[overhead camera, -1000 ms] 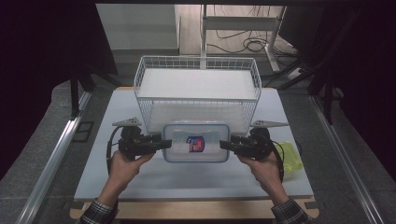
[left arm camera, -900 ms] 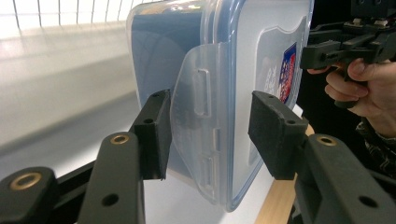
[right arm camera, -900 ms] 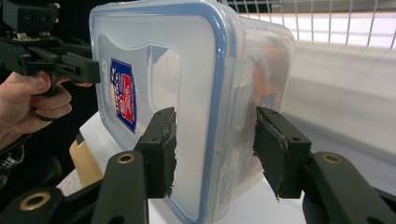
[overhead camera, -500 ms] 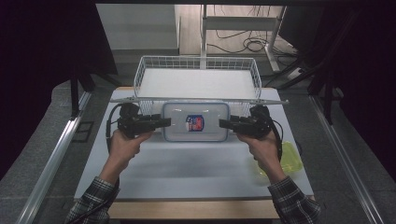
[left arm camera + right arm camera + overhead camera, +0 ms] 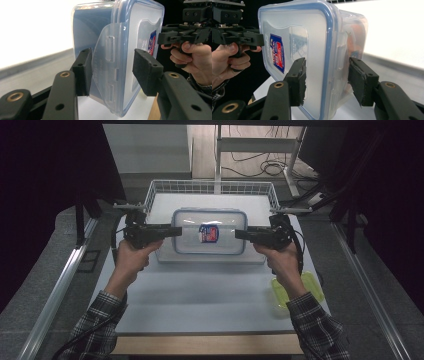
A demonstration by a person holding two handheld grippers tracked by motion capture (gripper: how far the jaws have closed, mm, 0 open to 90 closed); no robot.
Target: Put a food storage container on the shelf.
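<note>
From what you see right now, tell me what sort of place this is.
Probably a lab or recording station, not a kitchen: a white table between metal rails, loose cables on the floor, dark screens around.

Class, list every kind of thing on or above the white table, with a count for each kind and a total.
Clear plastic box with blue-rimmed lid: 1
White wire basket: 1
Yellow-green plastic lid: 1
Black two-jaw grippers, left and right: 2
Total: 5

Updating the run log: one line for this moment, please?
phase: two-handed carry | left gripper: shut on container | right gripper: shut on container | container: lidded, lifted over wire basket
</note>
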